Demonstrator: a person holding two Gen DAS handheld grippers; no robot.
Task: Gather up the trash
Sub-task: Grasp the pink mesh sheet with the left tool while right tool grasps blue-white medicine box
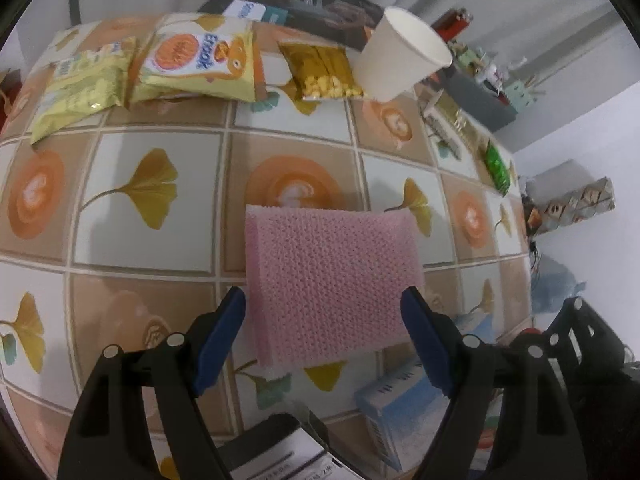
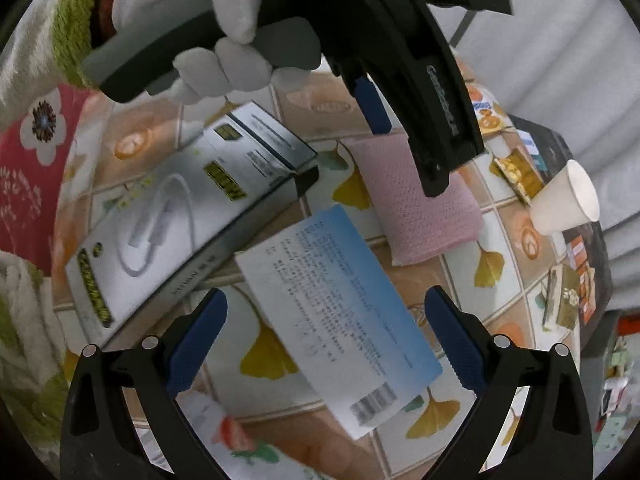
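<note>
My left gripper (image 1: 324,304) is shut on a pink sponge (image 1: 332,264), with the blue pads against its two sides just above the tablecloth. From the right wrist view, a white-gloved hand (image 2: 224,60) holds that gripper (image 2: 408,160) over the sponge (image 2: 432,220). My right gripper (image 2: 324,340) is wide open and points down at a flat blue and white packet (image 2: 340,312) lying between its fingers, which do not touch it. A grey cable box (image 2: 180,232) lies to its left. Two yellow snack bags (image 1: 200,60), a gold popcorn packet (image 1: 320,72) and a white paper cup (image 1: 400,56) sit at the far edge.
The table wears a tiled cloth (image 1: 152,200) with ginkgo leaves and orange circles. A green packet (image 1: 496,164) and small cards lie along the right edge. A dark box (image 1: 312,4) stands behind the cup. A red floral fabric (image 2: 28,152) hangs off the left side.
</note>
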